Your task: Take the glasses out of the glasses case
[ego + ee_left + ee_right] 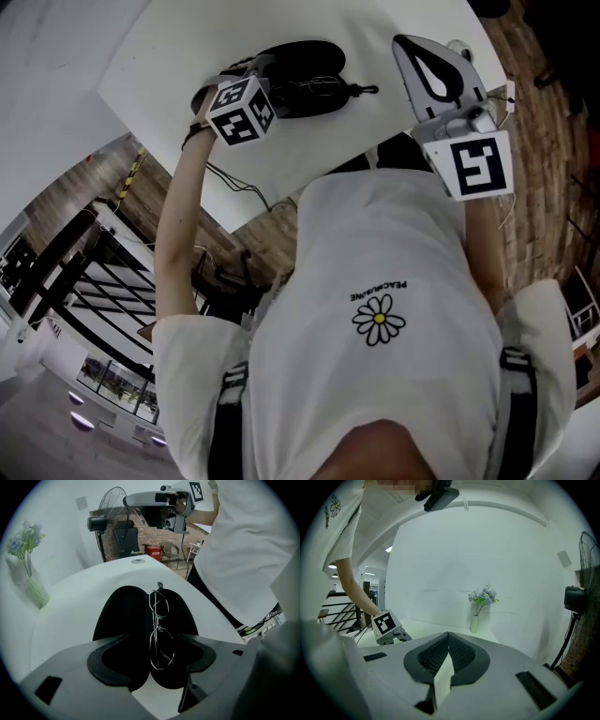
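Observation:
The black glasses case lies open on the white table. Thin metal-framed glasses rest folded in it along the hinge. My left gripper points steeply down just above the case, jaws wide open, one on each side of the glasses; the pads touch nothing. In the head view the left gripper covers the left end of the case. My right gripper hovers off to the case's right, above the table. Its jaws are shut with nothing between them.
A vase of flowers stands at the back of the table near the white wall. A standing fan is beyond the table's edge. The person's white shirt fills the near side.

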A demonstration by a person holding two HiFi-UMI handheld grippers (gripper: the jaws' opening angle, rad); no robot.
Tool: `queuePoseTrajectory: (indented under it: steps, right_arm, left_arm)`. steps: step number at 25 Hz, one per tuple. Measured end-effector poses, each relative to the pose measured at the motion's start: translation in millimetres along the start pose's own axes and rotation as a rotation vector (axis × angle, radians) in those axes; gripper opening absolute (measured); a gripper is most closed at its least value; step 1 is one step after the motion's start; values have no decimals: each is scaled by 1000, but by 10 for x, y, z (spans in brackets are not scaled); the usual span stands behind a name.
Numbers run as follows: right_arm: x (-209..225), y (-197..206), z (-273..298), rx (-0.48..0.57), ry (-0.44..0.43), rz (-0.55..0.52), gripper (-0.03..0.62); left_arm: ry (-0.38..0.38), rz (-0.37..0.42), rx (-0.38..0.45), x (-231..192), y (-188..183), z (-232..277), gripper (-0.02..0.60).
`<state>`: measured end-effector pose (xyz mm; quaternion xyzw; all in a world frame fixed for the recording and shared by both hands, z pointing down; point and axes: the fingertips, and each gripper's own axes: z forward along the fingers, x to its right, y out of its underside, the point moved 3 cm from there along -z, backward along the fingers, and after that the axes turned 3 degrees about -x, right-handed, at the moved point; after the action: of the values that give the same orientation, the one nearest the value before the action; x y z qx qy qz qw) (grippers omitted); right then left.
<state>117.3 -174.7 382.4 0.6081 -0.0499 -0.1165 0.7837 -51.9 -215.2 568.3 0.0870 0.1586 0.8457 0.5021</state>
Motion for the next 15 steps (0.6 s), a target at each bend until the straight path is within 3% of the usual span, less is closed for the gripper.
queuePoseTrajectory:
  steps: [2, 5, 15]
  right_arm:
    - [-6, -6, 2, -5, -1, -13, 9]
    - [-15, 12, 2, -16, -10, -19, 9]
    - [-94, -19, 17, -2, -47, -40, 9]
  left_arm:
    - [-5, -9, -2, -3, 1, -22, 293]
    - [-28, 3, -25, -12, 1, -46, 151]
    - [-39, -14, -46, 0, -19, -94, 107]
